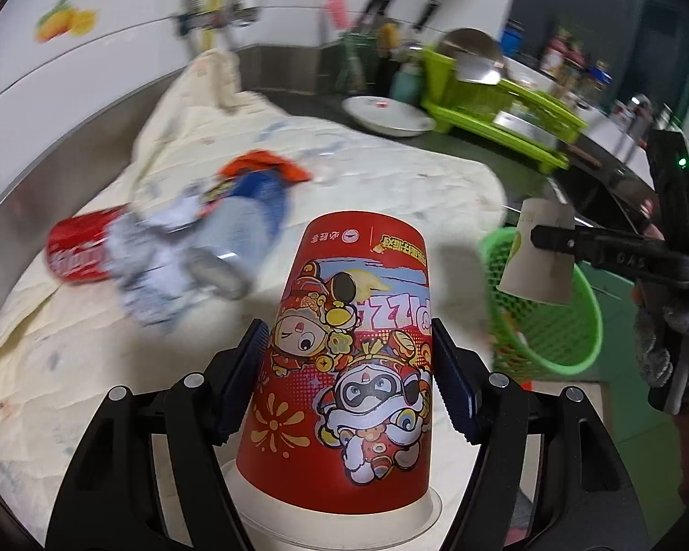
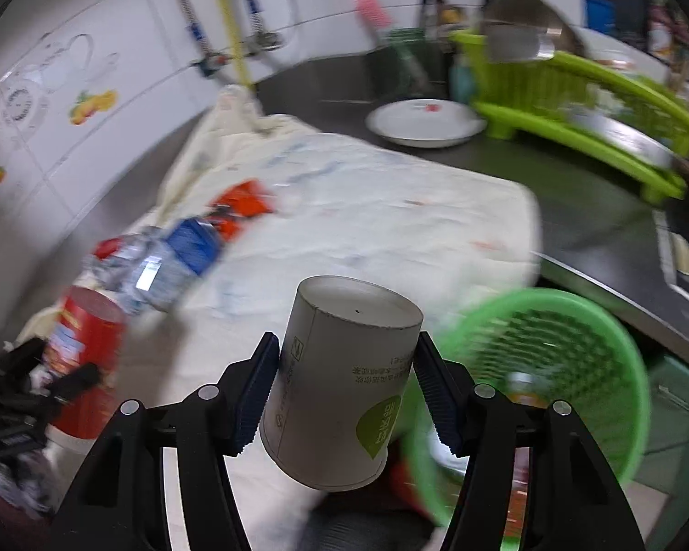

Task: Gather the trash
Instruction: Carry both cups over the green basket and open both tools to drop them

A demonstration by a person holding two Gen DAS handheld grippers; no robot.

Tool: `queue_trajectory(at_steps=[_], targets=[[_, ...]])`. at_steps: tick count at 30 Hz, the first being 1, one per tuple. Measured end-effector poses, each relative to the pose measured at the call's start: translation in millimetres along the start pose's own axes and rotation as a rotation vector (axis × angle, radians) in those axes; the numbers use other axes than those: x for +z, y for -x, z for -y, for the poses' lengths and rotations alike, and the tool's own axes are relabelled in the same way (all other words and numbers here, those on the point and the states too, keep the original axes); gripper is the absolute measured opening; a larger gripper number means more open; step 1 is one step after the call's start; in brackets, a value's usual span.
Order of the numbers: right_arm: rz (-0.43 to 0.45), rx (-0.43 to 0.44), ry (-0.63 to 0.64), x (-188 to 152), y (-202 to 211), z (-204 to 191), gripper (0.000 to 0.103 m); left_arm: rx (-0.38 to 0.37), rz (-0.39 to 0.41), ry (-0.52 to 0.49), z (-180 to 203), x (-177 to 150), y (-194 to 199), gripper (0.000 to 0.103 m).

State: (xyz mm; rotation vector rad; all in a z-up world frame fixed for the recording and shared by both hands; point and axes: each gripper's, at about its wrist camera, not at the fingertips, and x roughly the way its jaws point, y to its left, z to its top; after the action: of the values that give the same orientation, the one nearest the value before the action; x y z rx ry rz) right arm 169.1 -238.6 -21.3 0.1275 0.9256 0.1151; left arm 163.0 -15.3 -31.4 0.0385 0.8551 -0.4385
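My left gripper [image 1: 349, 335] is shut on a red paper cup [image 1: 353, 275] with cartoon print, held base away from me above the cream cloth [image 1: 390, 174]. My right gripper [image 2: 347, 344] is shut on a white paper cup [image 2: 344, 376] with a green leaf mark, beside the green mesh basket [image 2: 574, 367]. In the left wrist view the white cup [image 1: 528, 271] hangs over the basket's rim [image 1: 569, 358]. On the cloth lie a crushed plastic bottle [image 1: 239, 238], a red can [image 1: 76, 252], crumpled paper [image 1: 147, 271] and an orange wrapper [image 1: 271, 165].
A white plate [image 1: 386, 112] and a green dish rack [image 1: 496, 101] with metal ware stand on the dark counter [image 2: 574, 211] behind the cloth. A tiled wall with pipes runs along the left. A gloved hand [image 1: 666, 335] holds the right gripper.
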Motion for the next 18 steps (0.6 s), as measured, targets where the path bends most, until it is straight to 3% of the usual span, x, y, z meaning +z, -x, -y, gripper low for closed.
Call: queue_trajectory(at_steps=[8, 14, 18], targets=[[-0.023, -0.276, -0.055, -47, 9, 105, 0.058, -0.074, 0.002, -0.102, 81, 11, -23, 0.068], [-0.106, -0.318, -0.151, -79, -10, 170, 0.058, -0.112, -0.021, -0.145, 125, 16, -47, 0.068], [-0.132, -0.343, -0.180, -92, -21, 189, 0.058, -0.133, -0.043, -0.163, 153, 19, -66, 0.068]])
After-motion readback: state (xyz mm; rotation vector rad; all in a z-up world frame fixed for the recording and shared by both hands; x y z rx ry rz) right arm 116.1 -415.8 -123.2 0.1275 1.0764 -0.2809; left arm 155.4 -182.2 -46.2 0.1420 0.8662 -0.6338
